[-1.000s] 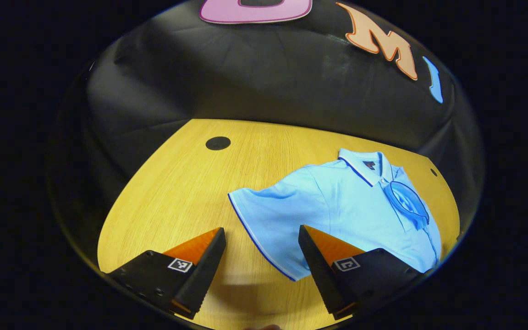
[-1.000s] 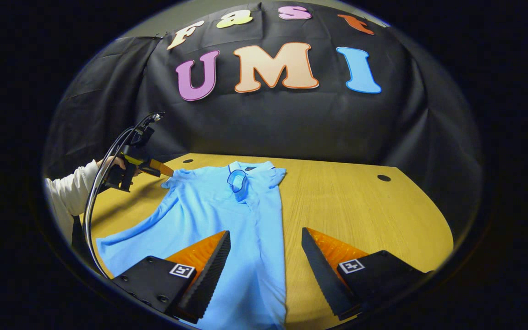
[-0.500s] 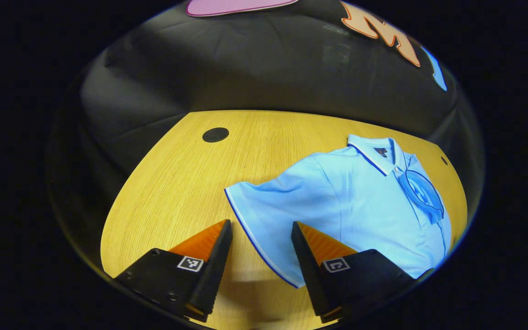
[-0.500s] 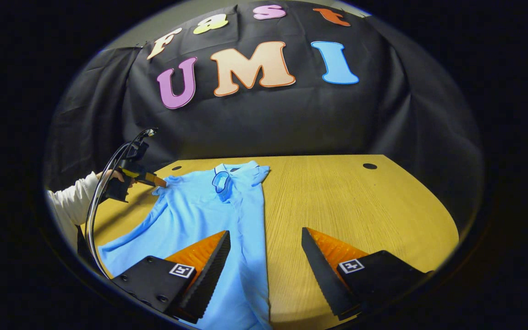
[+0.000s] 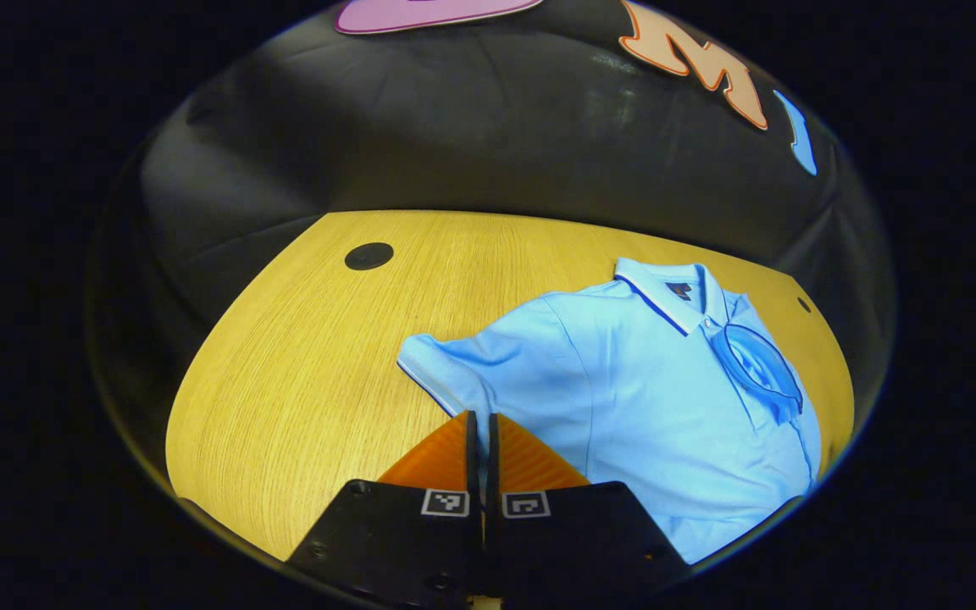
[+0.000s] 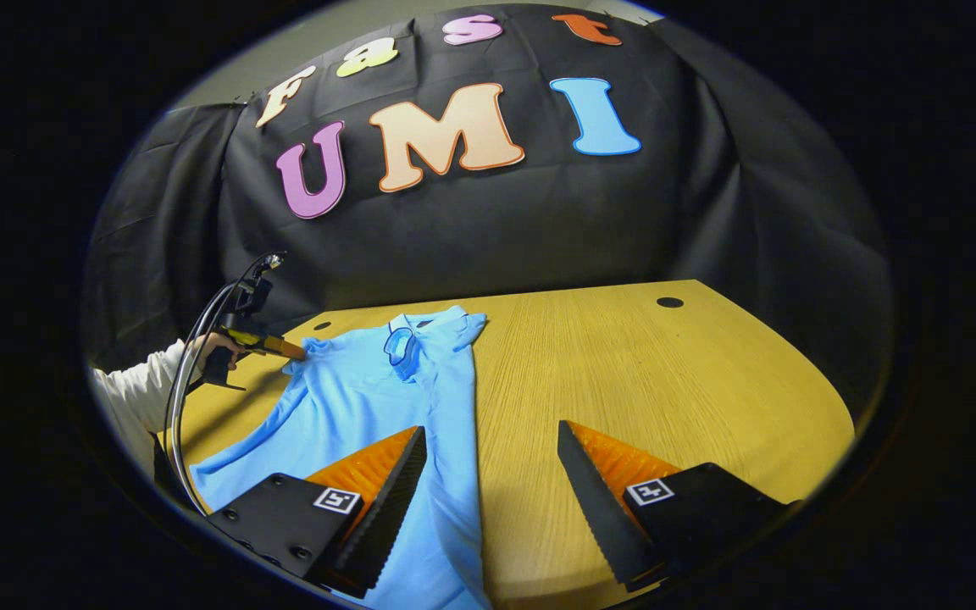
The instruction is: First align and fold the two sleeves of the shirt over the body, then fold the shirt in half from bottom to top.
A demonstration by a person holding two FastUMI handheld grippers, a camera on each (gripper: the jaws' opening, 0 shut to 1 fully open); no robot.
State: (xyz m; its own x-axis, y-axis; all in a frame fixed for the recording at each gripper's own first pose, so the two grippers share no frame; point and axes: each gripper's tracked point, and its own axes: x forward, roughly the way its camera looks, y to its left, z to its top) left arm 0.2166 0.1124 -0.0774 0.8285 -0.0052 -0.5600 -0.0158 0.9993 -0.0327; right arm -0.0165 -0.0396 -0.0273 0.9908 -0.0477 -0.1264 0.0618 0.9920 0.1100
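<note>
In the left gripper view the left gripper [image 5: 479, 417] has its jaws drawn together with only a thin slit between them, and the edge of the left sleeve [image 5: 446, 373] of the light blue polo shirt [image 5: 649, 398] meets their tips; whether cloth is truly pinched between them cannot be told from this view. In the right gripper view the same gripper [image 6: 289, 348] shows far off, held by a hand [image 6: 215, 346] in a pale sleeve cuff [image 6: 141, 394], its tips touching that sleeve's edge near the shirt's shoulder.

The right gripper [image 6: 488, 474] has its jaws spread wide apart above the lower part of the shirt: one finger hangs over the blue cloth, the other over bare wood just beside the shirt's straight side edge. They grip nothing.

The shirt lies flat, front up, on the wooden tabletop [image 6: 666, 381], with its collar [image 5: 666, 296] toward the far edge by the booth wall and its hem toward the near edge. The side near the right gripper runs in a straight line from collar to hem. A darker blue oval piece [image 5: 759, 368] rests on the chest just below the collar. A round dark hole [image 5: 368, 256] sits in the tabletop near its far left corner, well apart from the shirt, and another [image 6: 669, 302] near the far right corner.
</note>
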